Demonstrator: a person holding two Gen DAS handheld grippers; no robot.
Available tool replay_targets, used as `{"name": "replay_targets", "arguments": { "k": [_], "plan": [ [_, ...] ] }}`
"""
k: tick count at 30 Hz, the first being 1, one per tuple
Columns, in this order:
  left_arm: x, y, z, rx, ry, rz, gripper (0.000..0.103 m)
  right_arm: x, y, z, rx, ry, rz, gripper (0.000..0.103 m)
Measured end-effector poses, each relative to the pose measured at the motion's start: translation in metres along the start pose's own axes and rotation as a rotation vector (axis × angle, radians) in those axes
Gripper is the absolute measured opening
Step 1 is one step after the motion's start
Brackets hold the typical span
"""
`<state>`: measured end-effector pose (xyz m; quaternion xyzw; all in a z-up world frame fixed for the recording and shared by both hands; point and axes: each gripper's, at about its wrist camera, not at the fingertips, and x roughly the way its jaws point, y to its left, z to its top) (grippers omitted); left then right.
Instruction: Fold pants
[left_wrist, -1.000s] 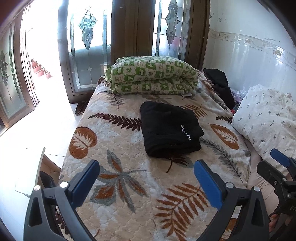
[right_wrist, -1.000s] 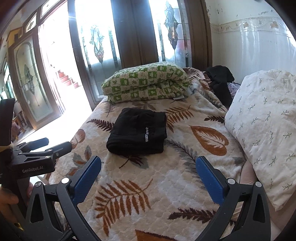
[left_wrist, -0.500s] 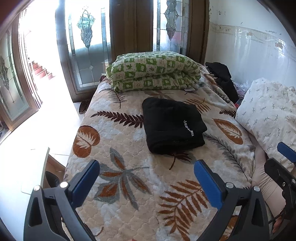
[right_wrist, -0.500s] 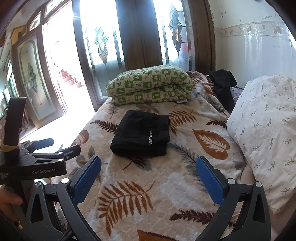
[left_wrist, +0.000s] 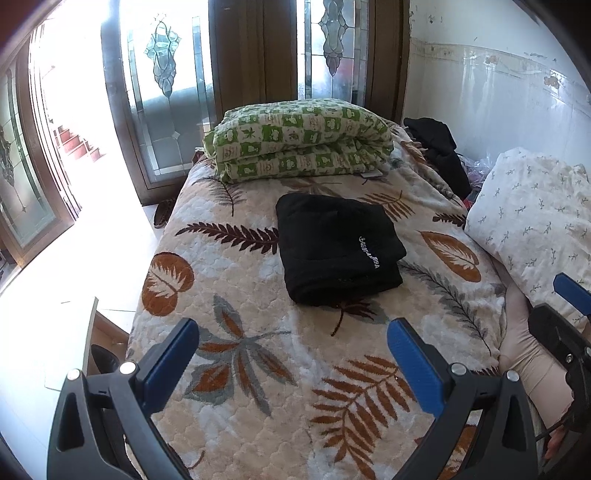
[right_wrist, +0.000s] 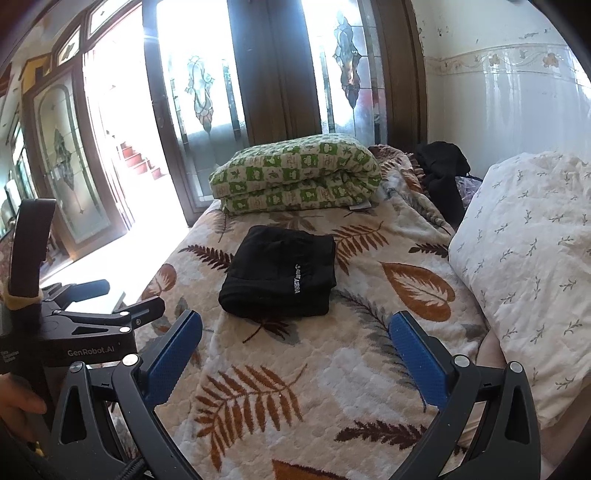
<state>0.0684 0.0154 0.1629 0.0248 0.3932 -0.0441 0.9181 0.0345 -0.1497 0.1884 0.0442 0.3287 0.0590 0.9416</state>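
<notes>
Folded black pants (left_wrist: 334, 251) lie on the leaf-patterned bedspread (left_wrist: 258, 350).

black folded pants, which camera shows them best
The left wrist view: the black folded pants lie larger and nearer centre, white lettering legible as marks. The right wrist view shows them smaller, further left.

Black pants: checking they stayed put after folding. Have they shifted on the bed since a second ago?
No. The folded black pants still lie just before the green quilt, over the same leaf prints; only the cameras moved.

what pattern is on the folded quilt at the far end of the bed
Green and white checks with small leaf and animal motifs, on the folded quilt; clearest in the left wrist view.
</notes>
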Motion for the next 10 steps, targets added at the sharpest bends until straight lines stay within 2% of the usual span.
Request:
{"name": "replay_targets", "arguments": {
  "k": [10],
  "plan": [
    [0.0006, -0.0021, 0.0004, 0.011, 0.014, -0.018, 0.103, 0.0023, 0.0011, 0.0004, -0.004, 0.008, 0.005, 0.103]
  ]
}}
